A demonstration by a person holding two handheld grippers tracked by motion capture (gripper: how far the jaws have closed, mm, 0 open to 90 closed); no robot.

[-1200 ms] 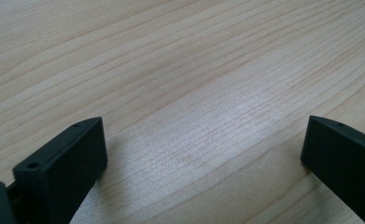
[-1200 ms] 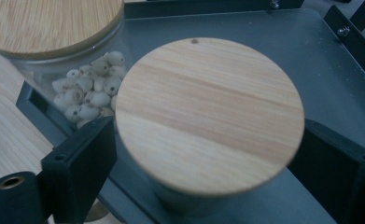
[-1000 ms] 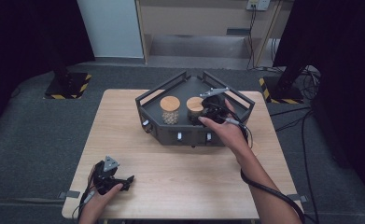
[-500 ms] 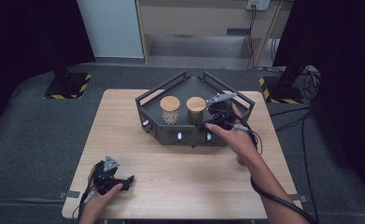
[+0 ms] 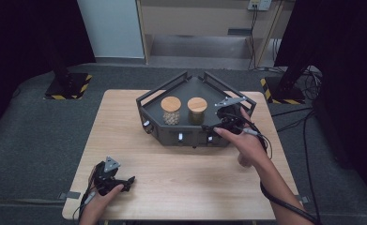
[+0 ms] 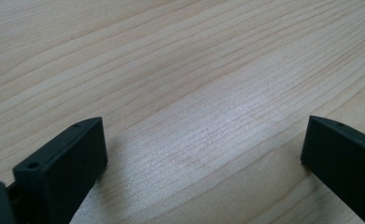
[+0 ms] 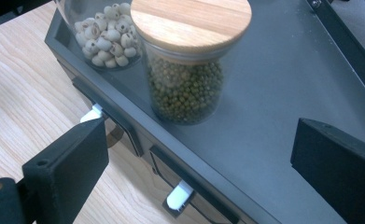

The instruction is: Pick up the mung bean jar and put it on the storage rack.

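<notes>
Two grippers: both with jaws apart, nothing between them
Right gripper (image 5: 218, 123): right of centre, jaws just widened, beside the green-bean jar (image 7: 189, 60)
Green-bean jar: upright in the dark tray (image 5: 190, 89), next to the white-seed jar (image 5: 171, 110)
Left gripper (image 5: 118, 182): lower left, low over the table (image 5: 181, 173)

High view looks down on the table (image 5: 181, 183); gripper views skim that tabletop close up.

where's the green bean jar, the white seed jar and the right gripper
green bean jar (image 7: 185, 88), right gripper view, on its glass wall
white seed jar (image 7: 103, 39), right gripper view, on the seeds behind its glass
right gripper (image 5: 216, 125), high view, midway between its fingertips
</notes>
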